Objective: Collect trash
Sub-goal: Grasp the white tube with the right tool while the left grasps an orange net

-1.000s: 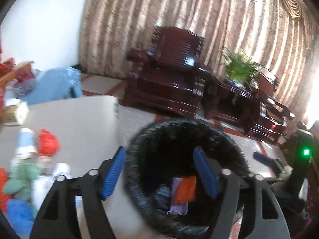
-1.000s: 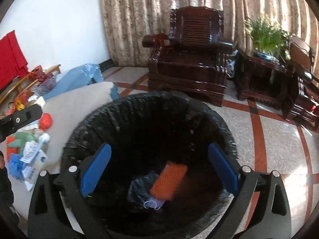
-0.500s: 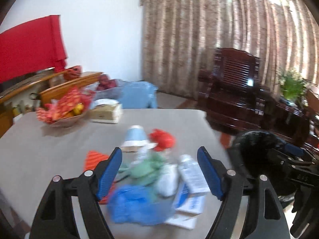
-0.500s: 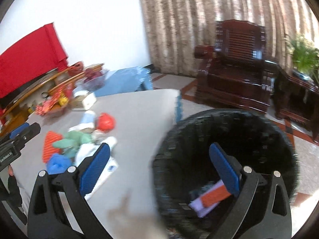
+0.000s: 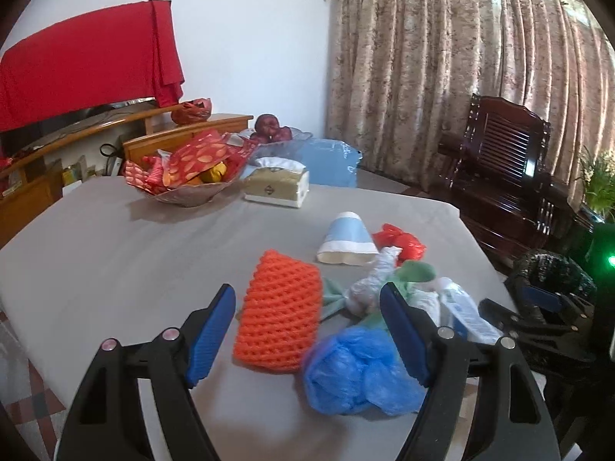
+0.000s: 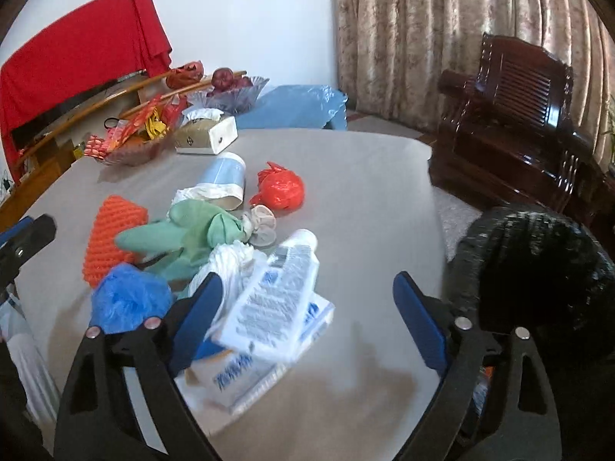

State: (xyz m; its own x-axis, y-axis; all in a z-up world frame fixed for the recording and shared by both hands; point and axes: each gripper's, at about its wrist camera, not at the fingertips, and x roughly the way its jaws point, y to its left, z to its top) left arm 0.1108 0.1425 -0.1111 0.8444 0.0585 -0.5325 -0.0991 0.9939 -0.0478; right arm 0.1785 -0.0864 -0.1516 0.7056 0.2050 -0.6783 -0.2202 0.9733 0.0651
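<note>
A heap of trash lies on the grey table [image 5: 115, 253]. My left gripper [image 5: 307, 326] hangs open just above it, with an orange foam net [image 5: 280, 319] and a crumpled blue bag [image 5: 357, 372] showing between its fingers. My right gripper [image 6: 307, 319] is over a white tube [image 6: 276, 299] and a white-and-blue box [image 6: 246, 368]; its jaws are closing and the pads touch nothing. A blue paper cup [image 6: 226, 180], a red bag [image 6: 282, 188] and a green cloth [image 6: 192, 230] lie further in. The black-lined bin [image 6: 538, 269] stands right of the table.
A bowl of red snack packets [image 5: 184, 176] and a tissue box [image 5: 276, 184] sit at the table's far side. A dark wooden armchair [image 5: 499, 176] stands before the curtains, and a blue stool [image 5: 330, 161] behind the table. The right gripper's body [image 5: 538, 307] shows by the bin.
Both grippers swung left from over the bin to the trash heap on the table. The right jaws have narrowed a little.
</note>
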